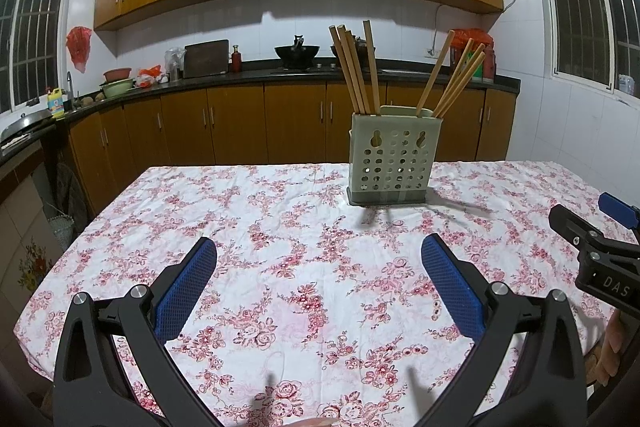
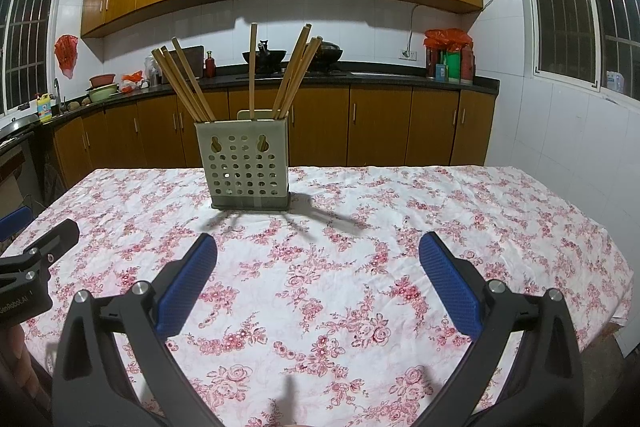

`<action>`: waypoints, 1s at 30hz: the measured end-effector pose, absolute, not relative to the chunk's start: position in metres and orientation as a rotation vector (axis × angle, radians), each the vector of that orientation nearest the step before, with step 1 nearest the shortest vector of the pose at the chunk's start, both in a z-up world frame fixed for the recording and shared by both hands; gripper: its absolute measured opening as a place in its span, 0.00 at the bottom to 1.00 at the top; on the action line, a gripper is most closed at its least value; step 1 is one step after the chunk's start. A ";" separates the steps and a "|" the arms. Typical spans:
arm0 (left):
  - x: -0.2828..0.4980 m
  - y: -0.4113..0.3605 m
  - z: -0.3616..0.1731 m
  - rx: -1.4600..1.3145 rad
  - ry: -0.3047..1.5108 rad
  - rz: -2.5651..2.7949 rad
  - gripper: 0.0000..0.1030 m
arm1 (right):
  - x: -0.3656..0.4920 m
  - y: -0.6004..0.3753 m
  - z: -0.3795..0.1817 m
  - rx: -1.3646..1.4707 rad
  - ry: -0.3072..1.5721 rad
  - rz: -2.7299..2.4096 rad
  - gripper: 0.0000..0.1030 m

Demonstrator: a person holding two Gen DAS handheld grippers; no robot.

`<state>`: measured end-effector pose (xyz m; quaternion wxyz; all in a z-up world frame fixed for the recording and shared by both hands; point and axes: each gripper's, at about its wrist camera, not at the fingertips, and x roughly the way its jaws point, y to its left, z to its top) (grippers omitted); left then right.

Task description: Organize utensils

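Wooden chopsticks [image 1: 362, 67] already standing in the perforated chopstick holder [image 1: 394, 157], fanned into two leaning groups, likely split by an inner divider. Holder upright on the floral-clothed surface [image 1: 280, 227], toward its far edge. Left tool [image 1: 320, 283] and right tool [image 2: 318, 281] both spread wide, gripping nothing, hovering short of the holder. No loose utensils anywhere on the cloth; sorting seemingly complete.
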<state>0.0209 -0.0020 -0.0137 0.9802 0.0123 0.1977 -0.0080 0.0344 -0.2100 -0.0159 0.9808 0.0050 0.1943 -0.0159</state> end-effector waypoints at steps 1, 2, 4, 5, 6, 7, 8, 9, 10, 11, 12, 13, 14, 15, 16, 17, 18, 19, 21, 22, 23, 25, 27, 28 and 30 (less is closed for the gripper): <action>0.020 -0.003 -0.014 0.025 0.398 -0.015 0.98 | 0.034 -0.210 -0.016 0.010 0.391 -0.032 0.96; 0.019 -0.002 -0.015 0.025 0.398 -0.014 0.98 | 0.034 -0.210 -0.016 0.010 0.391 -0.031 0.96; 0.019 -0.002 -0.016 0.025 0.399 -0.014 0.98 | 0.034 -0.210 -0.016 0.010 0.391 -0.032 0.96; 0.018 -0.002 -0.016 0.025 0.399 -0.014 0.98 | 0.034 -0.210 -0.017 0.011 0.392 -0.031 0.96; 0.018 -0.003 -0.016 0.026 0.399 -0.014 0.98 | 0.035 -0.210 -0.017 0.011 0.392 -0.031 0.96; 0.017 -0.002 -0.017 0.026 0.400 -0.014 0.98 | 0.034 -0.210 -0.017 0.011 0.392 -0.032 0.96; 0.018 -0.002 -0.017 0.026 0.400 -0.014 0.98 | 0.034 -0.210 -0.017 0.011 0.392 -0.032 0.96; 0.018 -0.002 -0.017 0.025 0.400 -0.015 0.98 | 0.035 -0.210 -0.017 0.011 0.392 -0.031 0.96; 0.019 -0.002 -0.016 0.025 0.400 -0.014 0.98 | 0.035 -0.210 -0.016 0.010 0.392 -0.031 0.96; 0.018 -0.002 -0.017 0.025 0.401 -0.014 0.98 | 0.034 -0.210 -0.017 0.011 0.392 -0.031 0.96; 0.017 -0.002 -0.018 0.025 0.402 -0.015 0.98 | 0.034 -0.210 -0.017 0.011 0.392 -0.031 0.96; 0.018 -0.002 -0.018 0.024 0.403 -0.015 0.98 | 0.034 -0.210 -0.017 0.011 0.393 -0.031 0.96; 0.017 -0.002 -0.019 0.024 0.404 -0.016 0.98 | 0.034 -0.210 -0.017 0.012 0.393 -0.031 0.96; 0.016 -0.001 -0.020 0.023 0.405 -0.016 0.98 | 0.035 -0.210 -0.017 0.011 0.393 -0.031 0.96; 0.016 -0.001 -0.021 0.023 0.404 -0.014 0.98 | 0.035 -0.210 -0.017 0.011 0.393 -0.031 0.96; 0.018 0.000 -0.020 0.024 0.403 -0.014 0.98 | 0.034 -0.210 -0.017 0.012 0.393 -0.031 0.96; 0.017 0.000 -0.020 0.024 0.402 -0.013 0.98 | 0.035 -0.210 -0.017 0.011 0.393 -0.031 0.96; 0.016 0.000 -0.021 0.024 0.401 -0.014 0.98 | 0.034 -0.210 -0.017 0.012 0.393 -0.031 0.96; 0.017 0.000 -0.020 0.024 0.402 -0.013 0.98 | 0.035 -0.211 -0.017 0.012 0.393 -0.031 0.96; 0.015 0.000 -0.021 0.023 0.404 -0.012 0.98 | 0.034 -0.211 -0.017 0.013 0.393 -0.031 0.96; 0.016 0.000 -0.021 0.023 0.405 -0.013 0.98 | 0.034 -0.211 -0.017 0.012 0.392 -0.032 0.96; 0.017 0.001 -0.020 0.019 0.411 -0.014 0.98 | 0.035 -0.211 -0.017 0.012 0.393 -0.031 0.96; 0.017 0.002 -0.019 0.014 0.414 -0.015 0.98 | 0.035 -0.211 -0.017 0.012 0.393 -0.031 0.96; 0.017 0.002 -0.019 0.014 0.415 -0.016 0.98 | 0.035 -0.212 -0.017 0.012 0.393 -0.031 0.96; 0.017 0.002 -0.018 0.014 0.418 -0.016 0.98 | 0.035 -0.212 -0.017 0.012 0.394 -0.030 0.96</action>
